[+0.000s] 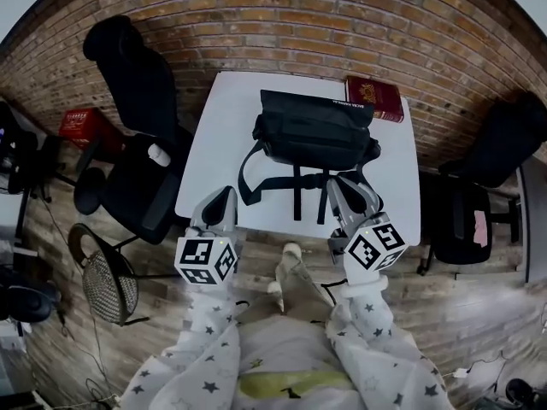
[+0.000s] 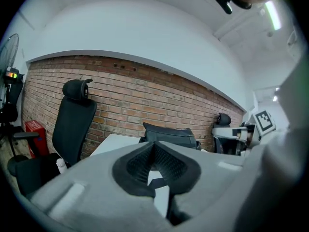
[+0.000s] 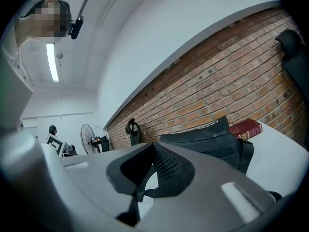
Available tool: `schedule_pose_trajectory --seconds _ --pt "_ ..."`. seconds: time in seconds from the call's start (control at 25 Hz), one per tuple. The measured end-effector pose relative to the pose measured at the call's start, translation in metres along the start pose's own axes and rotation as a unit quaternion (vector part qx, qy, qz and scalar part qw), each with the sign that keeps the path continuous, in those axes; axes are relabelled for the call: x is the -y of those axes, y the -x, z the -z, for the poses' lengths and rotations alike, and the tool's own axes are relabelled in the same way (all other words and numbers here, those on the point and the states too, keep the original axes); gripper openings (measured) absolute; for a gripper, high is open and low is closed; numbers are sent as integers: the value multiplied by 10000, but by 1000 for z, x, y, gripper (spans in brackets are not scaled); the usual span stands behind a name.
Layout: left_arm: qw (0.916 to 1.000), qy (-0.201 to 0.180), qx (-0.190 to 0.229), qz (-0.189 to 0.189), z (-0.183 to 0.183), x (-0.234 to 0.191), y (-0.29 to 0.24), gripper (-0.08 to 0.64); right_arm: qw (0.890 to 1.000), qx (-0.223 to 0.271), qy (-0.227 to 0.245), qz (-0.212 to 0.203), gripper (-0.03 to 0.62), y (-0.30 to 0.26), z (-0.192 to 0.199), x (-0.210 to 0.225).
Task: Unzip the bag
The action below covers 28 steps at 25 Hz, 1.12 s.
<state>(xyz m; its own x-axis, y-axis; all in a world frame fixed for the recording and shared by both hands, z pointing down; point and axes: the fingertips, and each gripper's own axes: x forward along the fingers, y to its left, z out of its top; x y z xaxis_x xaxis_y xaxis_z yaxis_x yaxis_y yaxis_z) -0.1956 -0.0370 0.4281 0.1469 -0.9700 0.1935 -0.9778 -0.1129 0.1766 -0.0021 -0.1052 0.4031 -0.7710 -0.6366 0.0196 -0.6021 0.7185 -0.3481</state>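
A black bag (image 1: 314,132) lies on the white table (image 1: 214,156), its straps (image 1: 297,190) trailing toward the near edge. The bag (image 2: 169,135) also shows ahead in the left gripper view, and the bag (image 3: 212,138) fills the middle right of the right gripper view. My left gripper (image 1: 224,198) hovers at the table's near edge, left of the straps, shut with nothing held. My right gripper (image 1: 341,188) is over the near edge just right of the straps, also shut and empty. Neither touches the bag.
A red book (image 1: 374,99) lies at the table's far right corner by the brick wall. Black office chairs stand on the left (image 1: 137,135) and on the right (image 1: 479,203). A fan (image 1: 107,280) and a red box (image 1: 85,128) sit on the floor at left.
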Motion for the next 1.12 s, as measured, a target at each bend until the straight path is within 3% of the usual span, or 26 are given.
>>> schedule_pose_trajectory --seconds 0.52,0.88,1.12 --pt "9994 20 -247 -242 -12 -41 -89 -2 9970 -307 -255 -665 2 -95 -12 36" --pt "9992 33 -351 -163 -9 -50 -128 -2 9843 -1142 -347 -1303 3 -131 30 36" --pt "9986 36 -511 131 -7 -53 -148 8 9834 -1265 -479 -1207 9 -147 54 32"
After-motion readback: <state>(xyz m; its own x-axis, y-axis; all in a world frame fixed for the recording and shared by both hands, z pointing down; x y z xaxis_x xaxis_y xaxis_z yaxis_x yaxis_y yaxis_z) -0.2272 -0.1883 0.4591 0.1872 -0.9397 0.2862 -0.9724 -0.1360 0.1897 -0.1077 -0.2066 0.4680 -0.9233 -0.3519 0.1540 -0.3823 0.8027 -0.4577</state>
